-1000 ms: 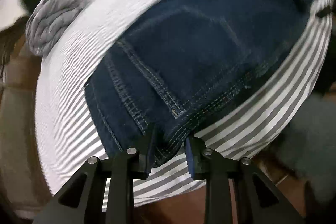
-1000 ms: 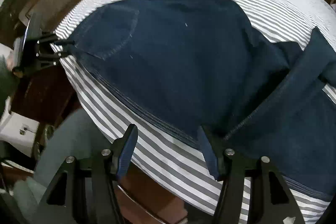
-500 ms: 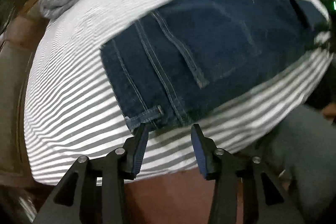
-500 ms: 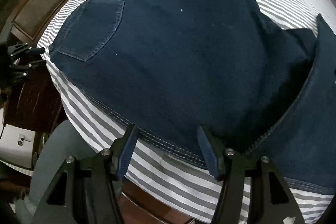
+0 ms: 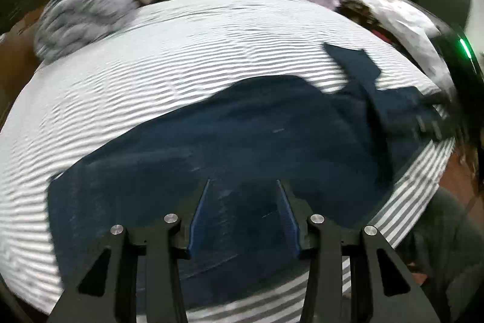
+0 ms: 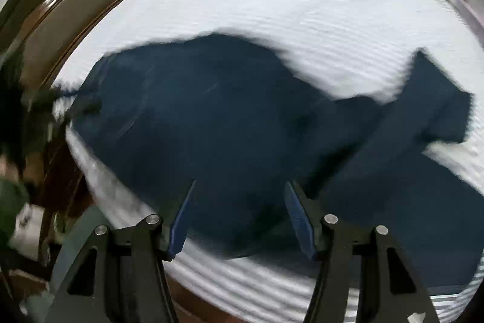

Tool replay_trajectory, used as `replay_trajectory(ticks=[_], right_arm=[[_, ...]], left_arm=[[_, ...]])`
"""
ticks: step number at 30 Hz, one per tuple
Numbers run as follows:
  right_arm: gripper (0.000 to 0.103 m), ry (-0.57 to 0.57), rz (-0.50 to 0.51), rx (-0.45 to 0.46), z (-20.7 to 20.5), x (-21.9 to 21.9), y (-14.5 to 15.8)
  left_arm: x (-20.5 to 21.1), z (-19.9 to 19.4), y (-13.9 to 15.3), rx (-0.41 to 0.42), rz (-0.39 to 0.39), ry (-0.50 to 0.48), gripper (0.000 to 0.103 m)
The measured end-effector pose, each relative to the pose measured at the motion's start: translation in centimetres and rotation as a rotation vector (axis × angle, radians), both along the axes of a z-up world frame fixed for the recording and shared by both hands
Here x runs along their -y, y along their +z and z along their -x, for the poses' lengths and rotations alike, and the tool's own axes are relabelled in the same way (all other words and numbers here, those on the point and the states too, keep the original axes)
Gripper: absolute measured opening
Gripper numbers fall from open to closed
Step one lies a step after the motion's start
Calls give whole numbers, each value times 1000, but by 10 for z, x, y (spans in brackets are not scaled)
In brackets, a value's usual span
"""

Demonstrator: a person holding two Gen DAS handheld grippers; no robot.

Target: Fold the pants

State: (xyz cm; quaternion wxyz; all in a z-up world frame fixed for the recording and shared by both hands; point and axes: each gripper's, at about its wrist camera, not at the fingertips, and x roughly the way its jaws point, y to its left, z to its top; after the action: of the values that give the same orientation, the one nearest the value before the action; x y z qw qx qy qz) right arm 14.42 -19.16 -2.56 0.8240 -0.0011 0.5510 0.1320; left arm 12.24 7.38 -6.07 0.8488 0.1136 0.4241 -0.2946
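Note:
Dark blue jeans [image 5: 257, 135] lie spread along the near side of a grey-and-white striped bed [image 5: 181, 50]. One leg [image 5: 357, 66] is bent up and across toward the far right. My left gripper [image 5: 243, 182] hovers over the jeans' near part, open, with nothing pinched between its blue pads. In the right wrist view the jeans [image 6: 227, 111] fill the middle and the bent leg [image 6: 429, 111] lies at the right. My right gripper [image 6: 241, 184] is open above the denim near the bed's edge, holding nothing. Both views are blurred by motion.
A grey bundled cloth [image 5: 81, 14] sits at the bed's far left corner. More laundry [image 5: 393, 11] is piled at the far right. A dark wooden bed frame [image 6: 60, 17] runs along the left side. A person's grey-green clothing [image 5: 447, 247] shows at the lower right.
My left gripper let go of the jeans' stitched edge, opened, then rose and tipped up over the denim, showing more bed. My right gripper stayed open and shifted slightly over the jeans.

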Motion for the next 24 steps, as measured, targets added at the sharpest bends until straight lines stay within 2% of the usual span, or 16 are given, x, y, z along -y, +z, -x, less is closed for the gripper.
replay_trajectory(ticks=[4, 7, 10, 14, 17, 22, 24], right_arm=[[56, -159, 126, -4, -50, 63, 23], [56, -286, 178, -68, -103, 108, 32], [57, -346, 218, -135, -157, 135, 34], [59, -426, 248, -222, -224, 152, 16], [60, -452, 298, -282, -263, 160, -10], [56, -494, 427, -358, -295, 175, -52], [56, -506, 412, -361, -303, 182, -60]], left_arm=[[58, 20, -12, -30, 24, -73, 45], [91, 25, -20, -18, -7, -123, 45], [115, 39, -31, -26, -29, -181, 45], [139, 49, -43, -51, -47, -234, 45], [151, 46, -44, -66, -14, -238, 45], [178, 37, -54, -118, 21, -175, 45], [185, 39, -56, -90, -6, -168, 45]])
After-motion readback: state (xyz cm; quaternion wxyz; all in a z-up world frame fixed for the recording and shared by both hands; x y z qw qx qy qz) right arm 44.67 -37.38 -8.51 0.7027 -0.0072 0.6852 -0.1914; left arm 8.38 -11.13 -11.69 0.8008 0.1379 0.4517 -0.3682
